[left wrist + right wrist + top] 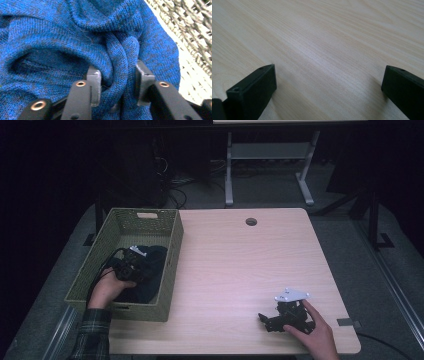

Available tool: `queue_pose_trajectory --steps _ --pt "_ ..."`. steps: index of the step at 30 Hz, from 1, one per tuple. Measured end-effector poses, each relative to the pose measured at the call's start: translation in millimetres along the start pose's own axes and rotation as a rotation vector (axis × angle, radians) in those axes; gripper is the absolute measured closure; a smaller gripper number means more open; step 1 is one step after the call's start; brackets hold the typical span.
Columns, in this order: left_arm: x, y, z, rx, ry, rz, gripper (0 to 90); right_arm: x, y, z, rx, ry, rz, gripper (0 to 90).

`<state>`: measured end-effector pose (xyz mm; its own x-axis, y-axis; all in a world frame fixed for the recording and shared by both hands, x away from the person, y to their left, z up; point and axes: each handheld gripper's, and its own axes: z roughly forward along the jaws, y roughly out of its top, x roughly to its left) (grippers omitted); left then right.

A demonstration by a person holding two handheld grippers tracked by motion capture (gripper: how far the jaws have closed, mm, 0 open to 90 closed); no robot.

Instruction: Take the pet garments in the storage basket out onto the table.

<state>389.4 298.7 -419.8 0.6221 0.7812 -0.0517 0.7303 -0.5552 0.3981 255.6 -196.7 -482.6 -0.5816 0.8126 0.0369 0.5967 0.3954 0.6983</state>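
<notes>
**Operator:** My left tool (pixel 113 82) is down in the wicker basket (pixel 172 251), jaws pinched on a bunched fold of the blue knitted sweater (pixel 75 32). The ridge of knit stands between the two pads and runs straight away from the tool, so I judge the lift should go up along that line.

**Observer:** And the rest of the garment?

**Operator:** It spreads outward from the tool on both sides, heaped in the near end of the basket, with the woven wall just beside it. The basket sits at the left edge of the bench (pixel 240 270).

**Observer:** Your right?

**Operator:** My right tool (pixel 270 317) rests well apart on bare wood at the near right corner, jaws spread wide, holding nothing. The left is plainly the nearer hand.

**Observer:** Any labels?

**Operator:** None I can read on sweater or basket.
</notes>
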Motion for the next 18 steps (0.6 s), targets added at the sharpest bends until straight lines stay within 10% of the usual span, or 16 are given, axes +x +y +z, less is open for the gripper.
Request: queue_pose_trajectory --steps 18 --pt "9.9 -1.4 -25.8 -0.169 -0.048 -0.063 69.2 -0.1 0.2 0.0 0.002 0.004 0.000 0.0"
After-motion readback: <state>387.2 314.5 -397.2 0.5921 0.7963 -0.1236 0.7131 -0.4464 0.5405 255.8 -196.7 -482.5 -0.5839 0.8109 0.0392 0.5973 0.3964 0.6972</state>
